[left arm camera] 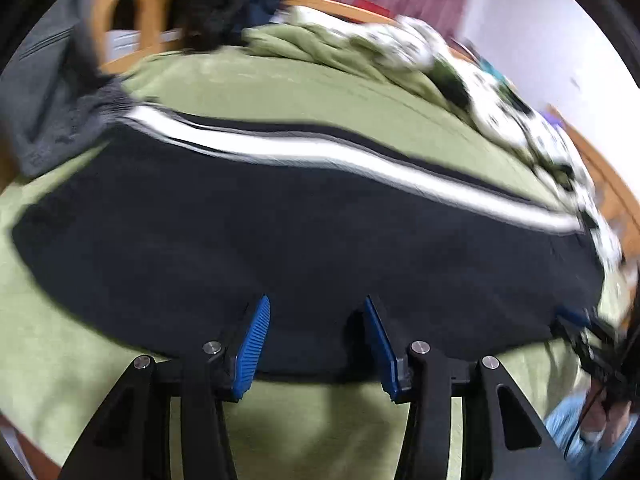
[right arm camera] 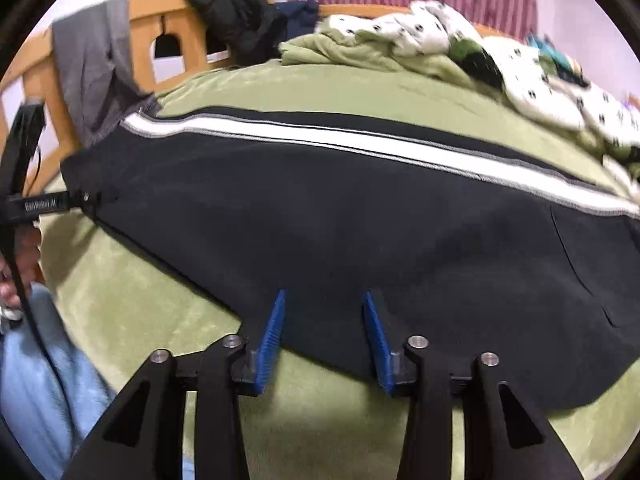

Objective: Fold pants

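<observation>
1. The left tool (left arm camera: 316,308) hangs over the near edge of the pants (left arm camera: 280,240), its blue pads (left arm camera: 256,340) parted with only flat cloth beneath them, nothing pinched.
2. The right tool (right arm camera: 325,300) also stands parted above the near hem, pads (right arm camera: 274,336) clear of the fabric.
3. The dark pants lie spread flat across the bed (right arm camera: 280,92), folded lengthwise, a white side stripe (right arm camera: 320,136) running along the far edge.
4. A green sheet covers the bed; a rumpled patterned blanket (right arm camera: 420,32) is heaped at the far side.
5. A grey garment (right arm camera: 92,68) hangs over the wooden bed frame (right arm camera: 148,24).
</observation>
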The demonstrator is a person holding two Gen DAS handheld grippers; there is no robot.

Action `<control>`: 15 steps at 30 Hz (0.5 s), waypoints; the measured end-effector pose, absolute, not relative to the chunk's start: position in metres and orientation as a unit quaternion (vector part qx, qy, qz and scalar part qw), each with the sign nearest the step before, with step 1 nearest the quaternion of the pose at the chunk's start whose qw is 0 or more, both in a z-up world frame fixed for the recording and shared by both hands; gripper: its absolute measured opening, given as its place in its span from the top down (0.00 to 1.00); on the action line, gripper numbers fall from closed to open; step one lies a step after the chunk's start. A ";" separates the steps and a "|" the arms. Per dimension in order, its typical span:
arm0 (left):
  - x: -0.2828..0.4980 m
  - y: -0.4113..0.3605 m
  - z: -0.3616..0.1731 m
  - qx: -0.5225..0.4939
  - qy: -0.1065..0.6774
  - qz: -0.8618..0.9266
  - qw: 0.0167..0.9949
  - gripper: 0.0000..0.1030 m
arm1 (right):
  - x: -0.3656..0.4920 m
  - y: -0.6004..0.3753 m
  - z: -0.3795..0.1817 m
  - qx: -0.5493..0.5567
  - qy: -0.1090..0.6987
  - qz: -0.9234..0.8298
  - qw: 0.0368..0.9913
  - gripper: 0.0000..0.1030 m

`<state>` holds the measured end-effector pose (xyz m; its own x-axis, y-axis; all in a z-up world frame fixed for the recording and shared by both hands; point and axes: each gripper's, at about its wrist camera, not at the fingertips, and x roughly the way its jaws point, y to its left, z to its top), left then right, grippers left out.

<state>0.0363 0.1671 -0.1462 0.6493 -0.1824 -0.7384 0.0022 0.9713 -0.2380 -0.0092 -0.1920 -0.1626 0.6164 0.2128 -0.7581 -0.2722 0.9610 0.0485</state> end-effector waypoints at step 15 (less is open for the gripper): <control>0.209 0.293 -0.149 -0.173 0.433 0.081 0.881 0.60 | 0.034 -0.228 -0.134 -0.004 0.385 0.080 0.919 0.51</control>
